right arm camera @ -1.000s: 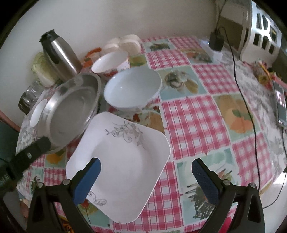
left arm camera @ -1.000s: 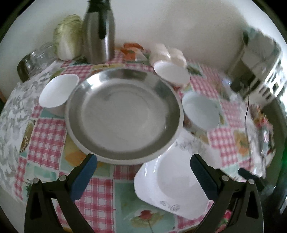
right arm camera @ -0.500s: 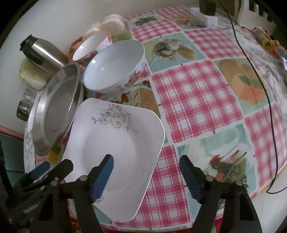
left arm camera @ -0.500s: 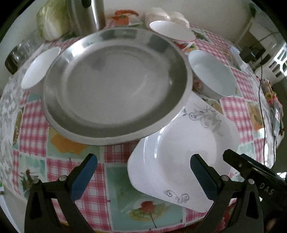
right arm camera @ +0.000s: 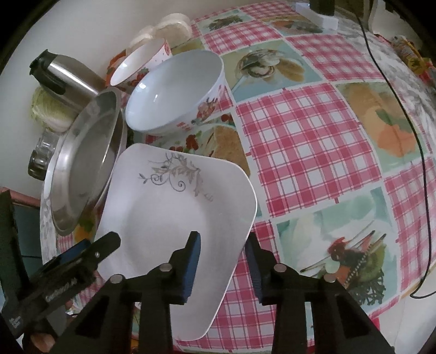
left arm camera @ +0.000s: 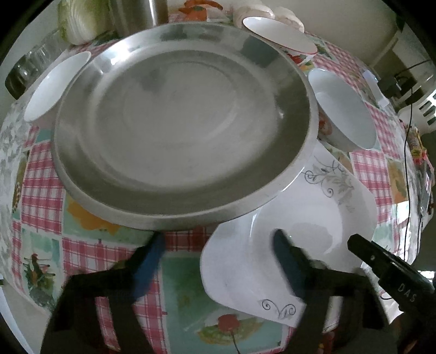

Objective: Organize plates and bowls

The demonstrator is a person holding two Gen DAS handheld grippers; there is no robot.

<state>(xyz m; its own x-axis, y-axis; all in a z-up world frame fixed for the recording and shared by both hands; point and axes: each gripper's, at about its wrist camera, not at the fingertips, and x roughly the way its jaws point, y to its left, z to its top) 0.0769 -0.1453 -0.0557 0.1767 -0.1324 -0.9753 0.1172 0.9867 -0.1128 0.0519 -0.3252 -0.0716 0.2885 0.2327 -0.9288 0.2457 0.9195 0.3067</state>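
A round steel plate lies on the checked tablecloth, its right edge over a white square plate with a grey flower print. My left gripper is open, its fingers either side of the steel plate's near rim, one finger over the square plate. My right gripper is partly closed, its fingers straddling the square plate's near right edge with a gap still showing. The steel plate sits left of it. White bowls stand around the steel plate.
A steel thermos, a cabbage and a glass jar stand at the back left by the wall. A black cable runs across the table's right side. The table edge is close below both grippers.
Both grippers have moved forward and down onto the plates. The right gripper's fingers have narrowed around the square plate's edge. The left gripper's fingers have also come closer together at the steel plate's rim.
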